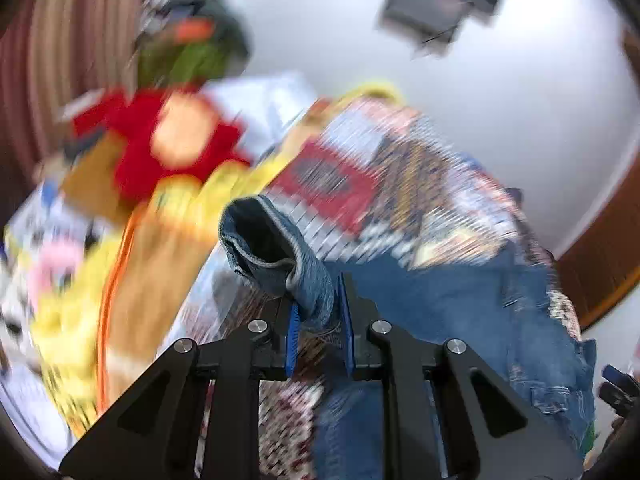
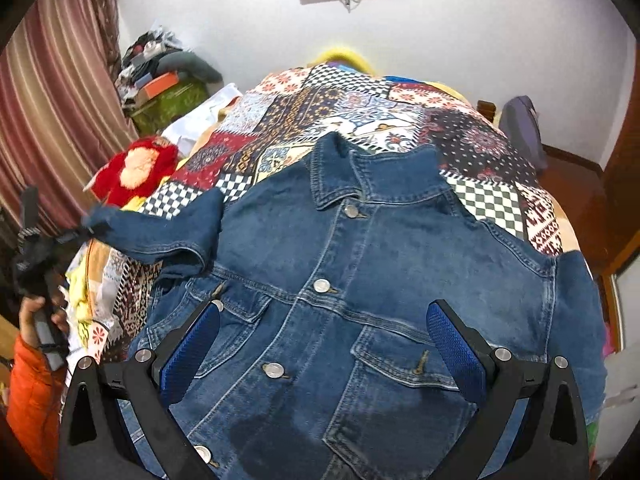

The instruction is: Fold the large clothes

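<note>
No text, label, brand, number or sign can be read in either view. In the left wrist view the whole scene is smeared by motion blur, so any print that might be on the cloths and boxes at the left of the frame is illegible. In the right wrist view the orange box [image 2: 160, 82] at upper left and the metal buttons [image 2: 321, 285] down the middle of the denim jacket [image 2: 360, 280] are too small to show any lettering.
</note>
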A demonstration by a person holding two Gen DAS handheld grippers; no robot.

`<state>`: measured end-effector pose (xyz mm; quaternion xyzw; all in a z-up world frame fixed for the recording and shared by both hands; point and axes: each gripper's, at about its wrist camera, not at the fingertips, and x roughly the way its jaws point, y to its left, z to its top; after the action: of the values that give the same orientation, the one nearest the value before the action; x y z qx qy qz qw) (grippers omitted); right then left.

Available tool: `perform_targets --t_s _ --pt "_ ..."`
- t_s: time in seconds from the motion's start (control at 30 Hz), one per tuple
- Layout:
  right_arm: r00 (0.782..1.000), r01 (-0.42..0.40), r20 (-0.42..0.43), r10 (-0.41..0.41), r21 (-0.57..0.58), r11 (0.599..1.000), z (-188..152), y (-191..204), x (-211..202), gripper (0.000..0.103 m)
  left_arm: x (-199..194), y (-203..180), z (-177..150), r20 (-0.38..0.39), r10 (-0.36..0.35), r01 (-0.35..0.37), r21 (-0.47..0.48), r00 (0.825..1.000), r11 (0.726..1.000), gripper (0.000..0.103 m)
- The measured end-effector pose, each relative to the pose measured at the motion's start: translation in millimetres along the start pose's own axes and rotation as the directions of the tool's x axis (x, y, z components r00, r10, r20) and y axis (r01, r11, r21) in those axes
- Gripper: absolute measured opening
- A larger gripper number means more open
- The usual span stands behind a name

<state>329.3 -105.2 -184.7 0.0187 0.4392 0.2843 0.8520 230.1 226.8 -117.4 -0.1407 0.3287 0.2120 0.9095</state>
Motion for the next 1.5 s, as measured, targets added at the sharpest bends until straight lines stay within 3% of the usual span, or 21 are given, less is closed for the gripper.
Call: perform_targets --t_s 0.17,0.27,0.43,0.67,0.7,0.87,0.97,1.03,1.17,1.23,1.27,1.3,1.37,1.5 --pt "1.000 -0.009 0.027 0.007 0.049 0.999 -4.1 -22.6 -10.2 0.103 -26.9 -58.2 42.5 0.086 -0.050 0.037 0.145 0.995 0.989 0.016" --pt "0.999 -0.005 0.048 0.001 0.078 0.997 -5.4 -39.0 -18.0 0.103 -34.7 -105.9 60.0 0.119 -0.116 0.086 0.231 0.986 0.969 0.013" --pt "0.997 0.010 0.071 -0.020 0.135 0.991 -7.9 -67.3 -28.6 0.103 -46.5 -192.5 69.7 0.123 -0.258 0.196 0.376 0.958 0.905 0.010" --pt "0.991 0.045 0.113 -0.068 0.193 0.980 -9.3 -102.5 -49.6 0.103 -46.2 -296.7 44.5 0.003 -0.428 0.366 0.513 0.904 0.777 0.007" --pt "0.990 0.052 0.117 -0.077 0.200 0.978 -10.0 -107.3 -52.6 0.103 -41.7 -311.5 35.7 -0.040 -0.449 0.402 0.523 0.892 0.752 0.007" --pt "0.986 0.083 0.119 -0.114 0.236 0.968 -16.6 -126.0 -60.7 0.103 -6.2 -350.9 -15.9 -0.241 -0.458 0.512 0.523 0.855 0.681 0.007" --pt "0.986 0.094 0.107 -0.125 0.263 0.960 -22.5 -136.8 -63.1 0.103 24.0 -360.4 -54.8 -0.397 -0.429 0.581 0.463 0.811 0.670 0.007" --pt "0.986 0.100 0.098 -0.132 0.277 0.956 -26.7 -142.5 -64.0 0.103 42.2 -364.2 -79.1 -0.506 -0.409 0.629 0.407 0.759 0.663 0.007" --pt "0.984 0.119 0.089 -0.152 0.298 0.947 -32.8 -151.9 -65.8 0.103 54.0 -368.0 -120.7 -0.630 -0.358 0.671 0.370 0.690 0.643 0.008" --pt "0.983 0.124 0.090 -0.159 0.311 0.942 -34.5 -156.2 -67.1 0.103 57.8 -365.1 -133.2 -0.676 -0.326 0.684 0.363 0.661 0.633 0.019" --pt "0.983 0.125 0.090 -0.162 0.321 0.939 -34.3 -157.9 -67.2 0.103 57.5 -364.5 -136.9 -0.693 -0.302 0.681 0.368 0.655 0.633 0.033" --pt "0.983 0.119 0.091 -0.157 0.329 0.937 -33.5 -159.6 -67.5 0.103 54.1 -362.4 -141.5 -0.687 -0.289 0.670 0.382 0.666 0.637 0.045" --pt "0.985 0.106 0.089 -0.144 0.343 0.934 -31.3 -161.7 -67.4 0.103 44.8 -354.8 -136.8 -0.649 -0.287 0.645 0.417 0.704 0.640 0.057" --pt "0.990 0.074 0.083 -0.111 0.356 0.931 -23.8 -161.4 -60.2 0.103 25.1 -328.5 -108.9 -0.563 -0.308 0.601 0.464 0.767 0.651 0.068"
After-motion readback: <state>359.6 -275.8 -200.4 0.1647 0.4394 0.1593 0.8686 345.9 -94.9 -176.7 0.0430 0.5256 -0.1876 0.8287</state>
